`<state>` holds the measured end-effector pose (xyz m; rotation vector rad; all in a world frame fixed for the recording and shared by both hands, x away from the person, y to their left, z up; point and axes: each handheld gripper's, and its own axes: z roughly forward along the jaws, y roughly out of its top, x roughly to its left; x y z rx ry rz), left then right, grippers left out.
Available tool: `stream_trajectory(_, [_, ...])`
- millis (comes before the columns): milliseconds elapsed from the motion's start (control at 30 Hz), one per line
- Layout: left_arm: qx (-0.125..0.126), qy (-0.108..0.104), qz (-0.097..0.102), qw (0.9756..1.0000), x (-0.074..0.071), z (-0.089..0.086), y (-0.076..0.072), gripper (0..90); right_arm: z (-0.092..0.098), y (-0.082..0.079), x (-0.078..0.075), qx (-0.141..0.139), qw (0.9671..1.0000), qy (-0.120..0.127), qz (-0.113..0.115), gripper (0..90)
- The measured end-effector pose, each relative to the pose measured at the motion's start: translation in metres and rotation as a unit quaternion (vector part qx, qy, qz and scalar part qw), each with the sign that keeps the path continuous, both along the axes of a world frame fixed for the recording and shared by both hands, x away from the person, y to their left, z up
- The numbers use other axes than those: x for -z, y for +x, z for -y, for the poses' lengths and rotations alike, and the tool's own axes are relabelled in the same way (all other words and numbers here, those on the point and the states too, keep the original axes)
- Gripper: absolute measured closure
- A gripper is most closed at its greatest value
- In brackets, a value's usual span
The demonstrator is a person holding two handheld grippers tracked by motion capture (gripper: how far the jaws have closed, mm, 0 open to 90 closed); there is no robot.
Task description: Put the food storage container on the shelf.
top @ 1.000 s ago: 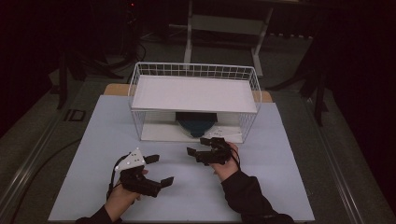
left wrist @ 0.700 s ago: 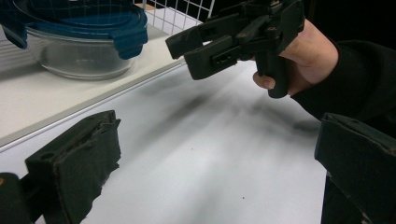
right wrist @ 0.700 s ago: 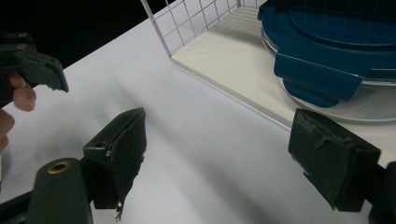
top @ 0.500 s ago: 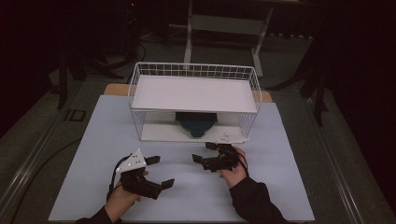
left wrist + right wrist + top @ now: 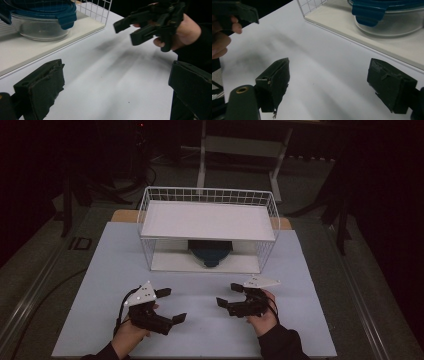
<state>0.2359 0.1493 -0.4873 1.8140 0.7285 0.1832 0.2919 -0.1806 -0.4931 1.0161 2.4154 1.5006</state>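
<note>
The right gripper [image 5: 231, 295] has just been opening; its jaws stand wide with nothing between them, above bare table in front of the white wire shelf rack [image 5: 207, 228]. The left gripper [image 5: 172, 305], also spread and empty, sits near it. The clear glass container with blue clip lid [image 5: 210, 252] rests under the rack's shelf on its bottom board.

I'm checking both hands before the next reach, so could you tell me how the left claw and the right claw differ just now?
In the high view, the left claw sits nearer the table's front edge and points right and slightly away from the person, while the right claw points left. The left claw's grey plate tilts steeply; the right claw's lies nearly flat. Both stand open and empty over the white table, short of the lidded glass container.
</note>
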Motion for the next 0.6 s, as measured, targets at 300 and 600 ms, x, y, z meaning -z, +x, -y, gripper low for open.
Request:
stream_trajectory(300, [0.001,-0.001,0.0,1.0,0.0,0.0,0.0,0.4,0.024,-0.018,-0.001,0.016,0.9999,-0.001,0.005,18.2])
stream_trajectory(600, [0.004,0.0,0.002,1.0,0.002,0.002,-0.001,0.3,0.043,-0.026,0.006,0.03,0.9994,-0.015,0.008,18.4])
